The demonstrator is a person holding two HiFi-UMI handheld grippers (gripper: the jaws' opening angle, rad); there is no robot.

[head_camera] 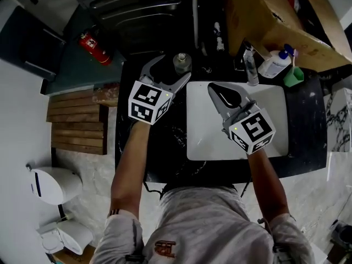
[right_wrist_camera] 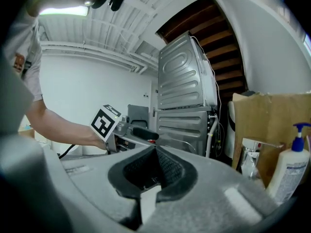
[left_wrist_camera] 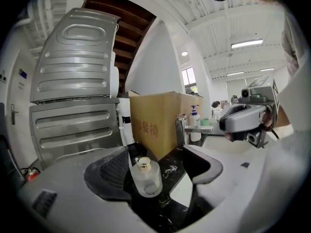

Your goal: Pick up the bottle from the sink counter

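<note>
A small frosted glass bottle (head_camera: 182, 62) with a gold cap stands upright on the black sink counter (head_camera: 135, 142), left of the white sink (head_camera: 275, 122). My left gripper (head_camera: 174, 69) is open, its two jaws spread on either side of the bottle. In the left gripper view the bottle (left_wrist_camera: 146, 179) stands between the pads, close to the left pad (left_wrist_camera: 108, 176) and well apart from the right one. My right gripper (head_camera: 215, 89) hovers over the sink, shut, with nothing between its jaws; the right gripper view shows its pads (right_wrist_camera: 146, 171) closed together.
A large cardboard box (head_camera: 264, 15) stands at the back right of the counter. Beside it are a faucet (head_camera: 250, 65), a white pump bottle (head_camera: 273, 65) and a green cup (head_camera: 293, 75). A metal appliance (head_camera: 137, 10) stands behind the counter, a red fire extinguisher (head_camera: 94, 45) at its left.
</note>
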